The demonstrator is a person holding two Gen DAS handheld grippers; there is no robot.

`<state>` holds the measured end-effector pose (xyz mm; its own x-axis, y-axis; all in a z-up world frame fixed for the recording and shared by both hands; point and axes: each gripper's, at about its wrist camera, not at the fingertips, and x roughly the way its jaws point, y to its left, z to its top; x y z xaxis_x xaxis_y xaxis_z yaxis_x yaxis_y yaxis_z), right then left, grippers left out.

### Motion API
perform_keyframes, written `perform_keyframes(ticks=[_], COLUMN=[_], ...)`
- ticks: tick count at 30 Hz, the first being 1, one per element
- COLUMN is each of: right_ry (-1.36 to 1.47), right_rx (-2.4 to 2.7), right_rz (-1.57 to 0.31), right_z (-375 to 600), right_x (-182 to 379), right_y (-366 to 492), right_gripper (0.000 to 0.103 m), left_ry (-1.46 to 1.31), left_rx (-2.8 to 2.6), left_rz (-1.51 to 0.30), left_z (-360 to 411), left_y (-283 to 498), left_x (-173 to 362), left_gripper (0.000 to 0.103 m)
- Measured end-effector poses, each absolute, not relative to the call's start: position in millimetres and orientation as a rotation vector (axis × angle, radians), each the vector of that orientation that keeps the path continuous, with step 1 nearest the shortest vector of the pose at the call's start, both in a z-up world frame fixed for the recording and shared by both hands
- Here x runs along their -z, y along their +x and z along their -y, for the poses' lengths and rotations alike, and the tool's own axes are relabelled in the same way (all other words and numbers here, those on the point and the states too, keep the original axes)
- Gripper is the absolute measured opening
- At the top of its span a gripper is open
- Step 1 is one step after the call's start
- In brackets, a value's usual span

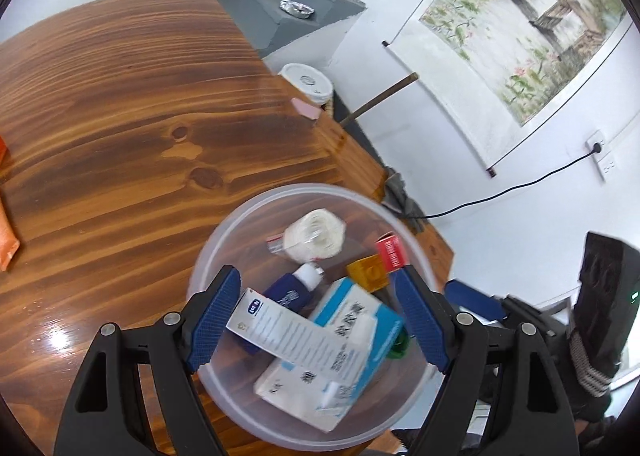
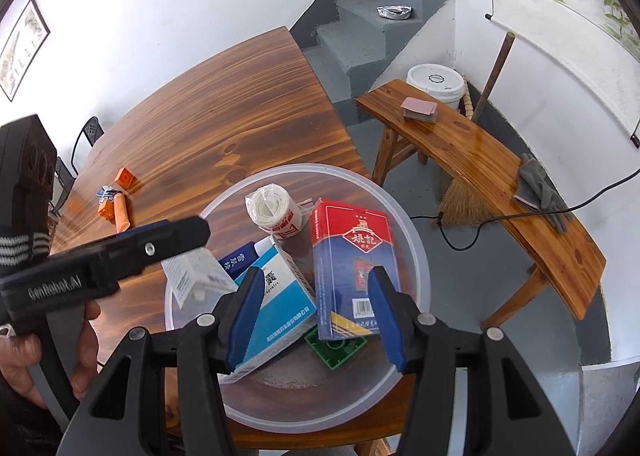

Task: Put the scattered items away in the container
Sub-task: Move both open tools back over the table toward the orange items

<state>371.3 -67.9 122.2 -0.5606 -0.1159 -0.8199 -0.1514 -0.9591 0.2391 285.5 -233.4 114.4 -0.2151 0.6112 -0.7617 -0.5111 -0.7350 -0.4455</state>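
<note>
While the wooden table (image 2: 208, 116) carries the clear container (image 2: 416, 256) at its near right corner, the orange items (image 2: 120, 204) lie near its far left edge, nearer the left gripper (image 1: 318, 316), which, like the right gripper (image 2: 316, 316), hovers wide open and empty over the container.

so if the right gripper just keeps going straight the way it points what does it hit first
Probably the red and blue playing-card box, which stands between the open fingers of the right gripper inside the clear container. Depth is unclear; the blue and white medicine box lies just left.
</note>
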Motion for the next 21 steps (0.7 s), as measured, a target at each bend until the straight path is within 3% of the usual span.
perform_keyframes(ticks=[11,21], right_ry=[-1.458,-1.486], right_rx=[-2.743,-2.805], right_rz=[-0.439,-0.398], right_z=[76,100], right_x=[-126,-126], right_y=[369,356], right_gripper=[0.058,0.06], left_ry=[-1.238,-1.343], left_rx=[-2.035,-2.135], left_rz=[0.096,0.054], left_z=[242,281], left_y=[294,296], left_x=[-139,-123], left_gripper=[0.083,0.083])
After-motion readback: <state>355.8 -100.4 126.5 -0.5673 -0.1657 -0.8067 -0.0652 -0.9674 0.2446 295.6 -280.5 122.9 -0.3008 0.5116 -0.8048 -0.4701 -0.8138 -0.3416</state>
